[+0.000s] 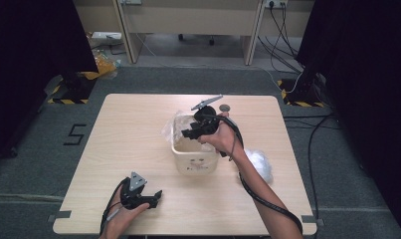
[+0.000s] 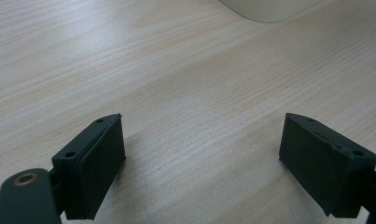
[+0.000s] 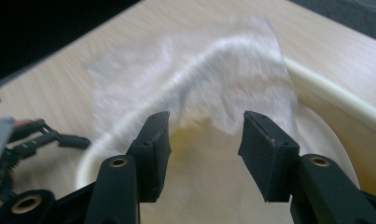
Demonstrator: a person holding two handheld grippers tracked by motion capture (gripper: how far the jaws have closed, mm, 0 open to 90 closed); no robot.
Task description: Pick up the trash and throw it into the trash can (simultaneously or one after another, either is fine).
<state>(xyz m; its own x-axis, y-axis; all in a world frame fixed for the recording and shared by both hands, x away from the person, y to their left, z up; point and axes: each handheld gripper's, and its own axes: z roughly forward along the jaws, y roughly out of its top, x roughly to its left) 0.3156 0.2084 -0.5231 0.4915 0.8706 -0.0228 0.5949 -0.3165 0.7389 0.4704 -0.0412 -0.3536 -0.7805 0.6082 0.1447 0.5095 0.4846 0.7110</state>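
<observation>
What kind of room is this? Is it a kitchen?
Probably not a kitchen; it looks more like a lab or workshop for recording. A lone wooden table stands on grey carpet, with black curtains at both sides, loose cables on the floor, and yellow-black hazard tape.

You had a table (image 1: pixel 138 129) of pale wood-grain laminate, smooth and matt; the cream bin (image 1: pixel 195 162) looked like smooth, faintly glossy plastic, and the bag (image 3: pixel 213 88) over its rim was thin, clear, crinkled film. Your grippers' black jaws looked like matt plastic.
</observation>
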